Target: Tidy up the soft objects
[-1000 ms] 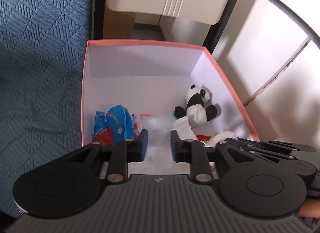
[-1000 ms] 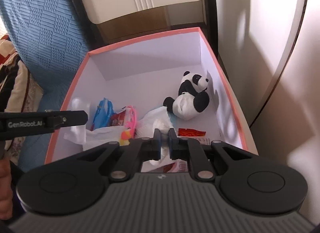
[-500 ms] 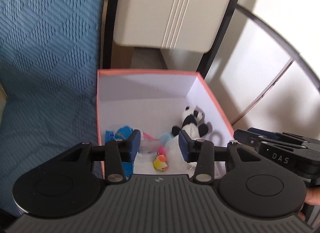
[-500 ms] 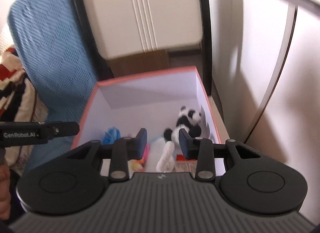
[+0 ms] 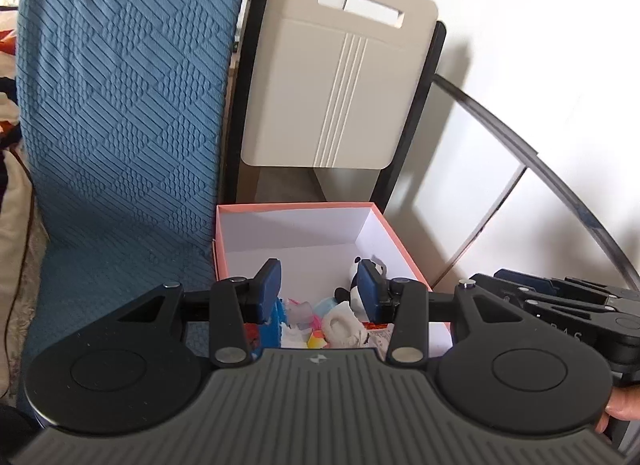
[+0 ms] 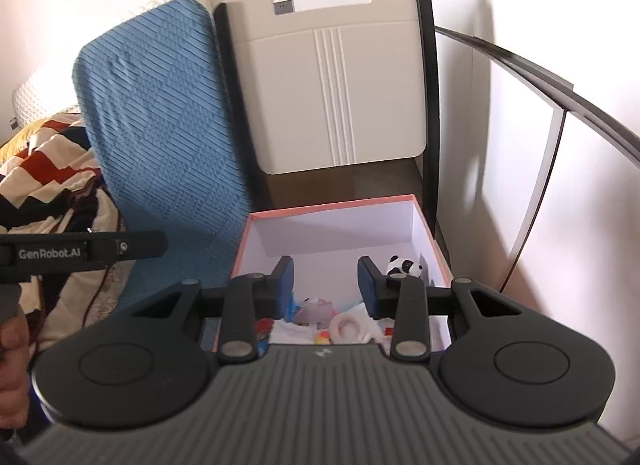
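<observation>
A square cardboard box with a salmon-pink rim and smooth white inner walls (image 5: 394, 241) sits on the floor, and the soft things lie heaped in its near half: a small plush panda in black and white (image 6: 403, 266) leaning in the far right corner, a rolled white fabric piece (image 5: 340, 323), a crinkled blue plastic packet (image 5: 274, 325) at the left, a translucent pale pouch (image 6: 316, 311), and a small yellow and pink toy (image 5: 316, 342). The left gripper (image 5: 319, 287), black with dark blue flat pads, hangs above the box with its jaws apart and nothing between them. The right gripper (image 6: 326, 281), of the same make, also hangs over the box, its jaws parted and empty; its black body juts into the left wrist view at the right edge, with a fingertip showing beneath. To the left of the box rises a blue cushion cover with a raised, quilted zigzag weave (image 5: 120, 105), and past it lies a patterned blanket in cream, red and black (image 6: 44, 161). Behind the box stands a smooth beige plastic panel with a handle slot and three vertical ribs (image 5: 340, 93), set in a black frame. To the right are plain white panels with a curved dark rail (image 6: 560, 93), lit by patches of sun.
</observation>
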`<state>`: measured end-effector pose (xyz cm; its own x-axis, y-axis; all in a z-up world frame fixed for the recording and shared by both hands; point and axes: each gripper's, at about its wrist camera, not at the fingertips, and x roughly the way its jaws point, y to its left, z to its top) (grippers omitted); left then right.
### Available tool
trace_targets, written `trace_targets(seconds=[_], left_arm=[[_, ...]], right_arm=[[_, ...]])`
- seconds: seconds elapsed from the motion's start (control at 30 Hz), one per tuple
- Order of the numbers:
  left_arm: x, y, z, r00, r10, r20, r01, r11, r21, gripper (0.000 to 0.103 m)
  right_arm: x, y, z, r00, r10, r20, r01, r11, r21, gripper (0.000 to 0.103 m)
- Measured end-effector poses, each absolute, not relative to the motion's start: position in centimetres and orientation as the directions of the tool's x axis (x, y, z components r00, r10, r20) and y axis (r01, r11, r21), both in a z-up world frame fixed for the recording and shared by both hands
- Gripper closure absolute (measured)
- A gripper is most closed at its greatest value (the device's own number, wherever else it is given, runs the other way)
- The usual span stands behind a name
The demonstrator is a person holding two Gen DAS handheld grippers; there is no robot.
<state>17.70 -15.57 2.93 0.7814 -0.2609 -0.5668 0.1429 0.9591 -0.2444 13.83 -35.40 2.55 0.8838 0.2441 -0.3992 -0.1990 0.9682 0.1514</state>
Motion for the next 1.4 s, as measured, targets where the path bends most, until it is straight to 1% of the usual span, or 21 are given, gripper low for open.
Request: trace_targets(seconds=[0.27,0.47,0.57,0.7,0.97,1.13,1.17,1.2,1.23,1.27,1.3,1.33,1.37,1.4], left_arm=[[13.2,-13.5,4.1,0.796,-0.274,-0.540,0.180,0.959,-0.221,0.055],[10.2,-12.1,3.8,0.804,-0.277,-0.526,0.191,0.958,-0.213,0.055],[9.0,-11.6,3.3,0.801,-0.280,-0.529,0.194,0.958,-0.213,0.055],[7.4,-11.3,2.6,0.806,-0.259,-0.531,0.194,0.965,-0.176,0.055],[5.2,-10.1,0.9,0.796,-0.244,-0.554,0.169,0.968,-0.183,0.055],[4.2,-9.4,0.7,0.800,-0.235,-0.552,0.156,0.970,-0.186,0.055],[4.1,-9.3,0.7,0.801,-0.231,-0.552,0.152,0.971,-0.187,0.053],[4.1,-9.2,0.8,0.802,-0.227,-0.553,0.147,0.972,-0.185,0.042],[4.0,-9.2,0.8,0.804,-0.221,-0.552,0.142,0.973,-0.183,0.036],[4.0,-9.2,0.8,0.806,-0.215,-0.552,0.137,0.974,-0.180,0.025],[4.0,-9.2,0.8,0.807,-0.213,-0.551,0.138,0.975,-0.176,0.020],[3.9,-9.2,0.7,0.808,-0.214,-0.549,0.140,0.975,-0.174,0.019],[3.9,-9.2,0.7,0.807,-0.217,-0.549,0.141,0.974,-0.179,0.015],[3.9,-9.1,0.7,0.805,-0.221,-0.551,0.141,0.973,-0.185,0.010]], right_arm=[[8.8,-33.1,2.9,0.894,0.226,-0.387,-0.179,0.972,0.154,0.065],[5.5,-31.5,2.2,0.897,0.216,-0.385,-0.169,0.974,0.153,0.065],[4.3,-30.9,1.7,0.899,0.208,-0.386,-0.160,0.975,0.153,0.065],[3.0,-30.3,0.9,0.896,0.202,-0.396,-0.154,0.977,0.150,0.065],[1.4,-29.6,-0.8,0.888,0.195,-0.416,-0.143,0.978,0.152,0.065],[0.6,-29.4,-1.3,0.888,0.192,-0.418,-0.141,0.979,0.150,0.065],[0.5,-29.3,-1.4,0.888,0.189,-0.419,-0.139,0.979,0.146,0.065],[0.4,-29.3,-1.5,0.889,0.181,-0.421,-0.135,0.981,0.138,0.065],[0.4,-29.3,-1.5,0.890,0.170,-0.423,-0.126,0.983,0.130,0.060],[0.4,-29.3,-1.6,0.890,0.161,-0.426,-0.119,0.985,0.124,0.044],[0.4,-29.4,-1.6,0.891,0.151,-0.429,-0.110,0.987,0.118,0.034],[0.4,-29.5,-1.7,0.892,0.144,-0.428,-0.103,0.988,0.117,0.020],[0.3,-29.6,-1.8,0.896,0.137,-0.423,-0.095,0.988,0.118,0.016],[0.3,-29.8,-1.9,0.897,0.134,-0.421,-0.091,0.989,0.121,0.016]])
